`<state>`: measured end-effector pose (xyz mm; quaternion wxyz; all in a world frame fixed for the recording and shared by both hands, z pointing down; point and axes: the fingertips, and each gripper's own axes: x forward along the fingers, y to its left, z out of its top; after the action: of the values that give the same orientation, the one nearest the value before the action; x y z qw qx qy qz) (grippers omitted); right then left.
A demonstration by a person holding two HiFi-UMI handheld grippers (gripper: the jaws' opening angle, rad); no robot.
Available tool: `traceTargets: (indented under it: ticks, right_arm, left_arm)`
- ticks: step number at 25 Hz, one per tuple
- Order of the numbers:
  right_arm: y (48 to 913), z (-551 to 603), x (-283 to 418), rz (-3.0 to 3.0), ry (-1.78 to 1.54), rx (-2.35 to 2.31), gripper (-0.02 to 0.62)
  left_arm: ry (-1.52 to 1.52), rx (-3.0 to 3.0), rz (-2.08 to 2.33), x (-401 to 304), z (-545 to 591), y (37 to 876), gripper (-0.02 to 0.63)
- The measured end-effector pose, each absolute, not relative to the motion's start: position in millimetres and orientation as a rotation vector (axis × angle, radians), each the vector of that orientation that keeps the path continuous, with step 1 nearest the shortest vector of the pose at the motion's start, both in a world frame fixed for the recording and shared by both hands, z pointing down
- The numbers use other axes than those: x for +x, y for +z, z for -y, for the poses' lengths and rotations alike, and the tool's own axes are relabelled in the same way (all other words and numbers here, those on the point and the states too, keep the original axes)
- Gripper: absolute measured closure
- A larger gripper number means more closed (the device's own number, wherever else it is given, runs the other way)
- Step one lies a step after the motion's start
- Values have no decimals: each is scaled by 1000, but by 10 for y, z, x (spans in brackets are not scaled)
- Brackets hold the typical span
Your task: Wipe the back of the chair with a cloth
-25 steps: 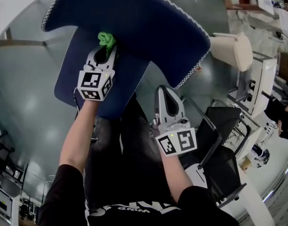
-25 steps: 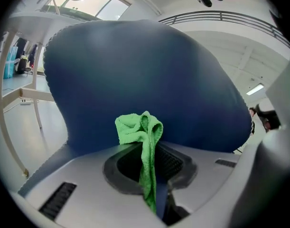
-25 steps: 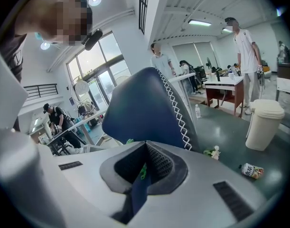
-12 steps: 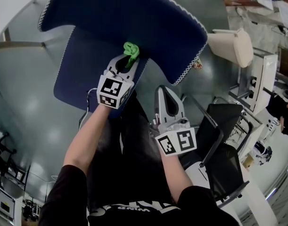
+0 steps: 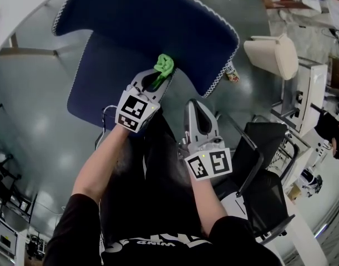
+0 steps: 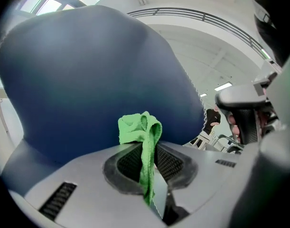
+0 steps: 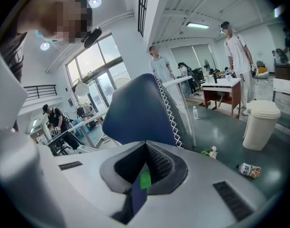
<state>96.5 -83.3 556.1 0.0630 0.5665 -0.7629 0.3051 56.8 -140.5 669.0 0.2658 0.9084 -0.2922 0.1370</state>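
Green cloth [image 5: 164, 65] x1 in left tool [image 5: 156, 81], 1 chair [image 5: 158, 21].

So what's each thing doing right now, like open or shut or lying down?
Chair: upright.
Cloth: bunched up, by the chair's back.
Left gripper: shut on the cloth.
Right gripper: shut, empty.
Bin: upright, lid on.
Bottle: lying on the floor.

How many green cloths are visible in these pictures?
1. The green cloth is clamped in the jaws of the left gripper, in front of the blue chair back. Another could be hidden behind it.
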Motion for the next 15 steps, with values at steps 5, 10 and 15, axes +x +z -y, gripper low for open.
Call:
traceTargets:
  ticks: [5,10,15]
  right_arm:
    - [5359,873,927,2336,899,1701,601]
    - [4974,966,868,2392,862,1692,601]
    - [4380,842,807,2444,833,1656,601]
  left_arm:
    - [364,2427,877,278,1497,6354,549]
    - [377,2409,969,-32,1577,5890,549]
    - [356,2387,1040,-258,1391,5106,549]
